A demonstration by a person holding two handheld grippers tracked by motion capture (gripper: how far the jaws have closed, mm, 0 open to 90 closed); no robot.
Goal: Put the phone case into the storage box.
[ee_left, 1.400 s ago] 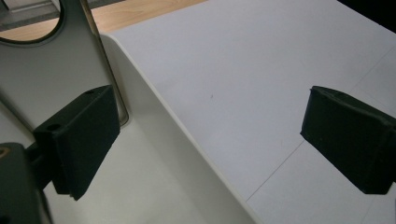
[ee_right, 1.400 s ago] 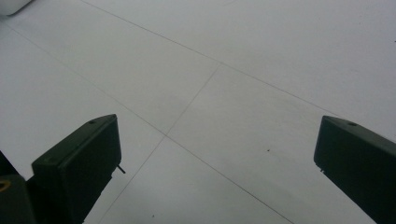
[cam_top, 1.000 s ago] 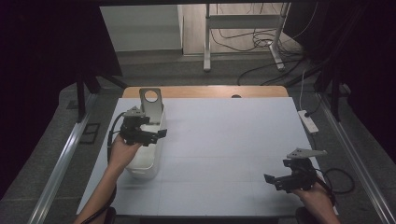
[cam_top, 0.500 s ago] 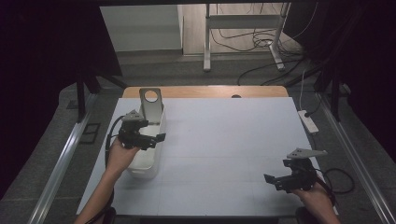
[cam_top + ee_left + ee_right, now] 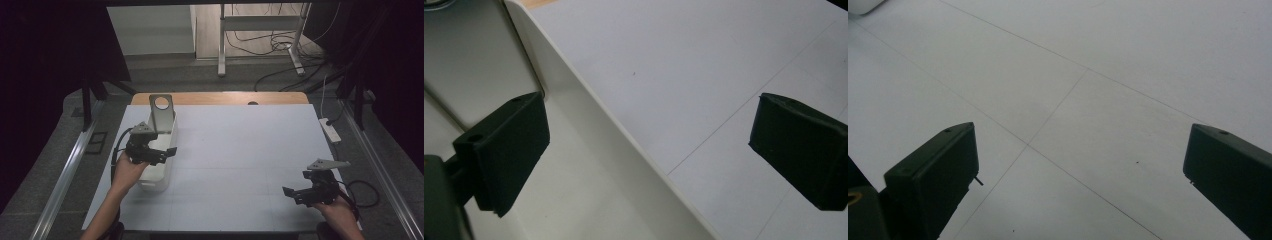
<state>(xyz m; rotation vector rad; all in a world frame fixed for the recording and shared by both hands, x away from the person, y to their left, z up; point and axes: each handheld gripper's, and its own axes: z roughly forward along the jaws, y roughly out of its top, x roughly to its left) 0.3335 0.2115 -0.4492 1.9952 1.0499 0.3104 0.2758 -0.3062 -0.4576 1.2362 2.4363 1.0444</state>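
1. In the high view the left gripper (image 5: 159, 151) hung over the white rectangular bin (image 5: 159, 176) at the left-centre of the frame, probably lined up to take hold of its long wall.
2. In the left gripper view its jaws stood wide apart and held nothing; the bin's rim (image 5: 624, 131) ran diagonally between them, one jaw over the inside and one over the white table (image 5: 704, 65).
3. A grey upright plate with a round hole (image 5: 161, 111) rose at the bin's far end, toward the upper left of the frame.
4. The right gripper (image 5: 309, 192) sat at the lower right, well apart from the bin, apparently parked clear of the work.
5. Its jaws were likewise spread wide and empty over the bare tabletop (image 5: 1073, 75).
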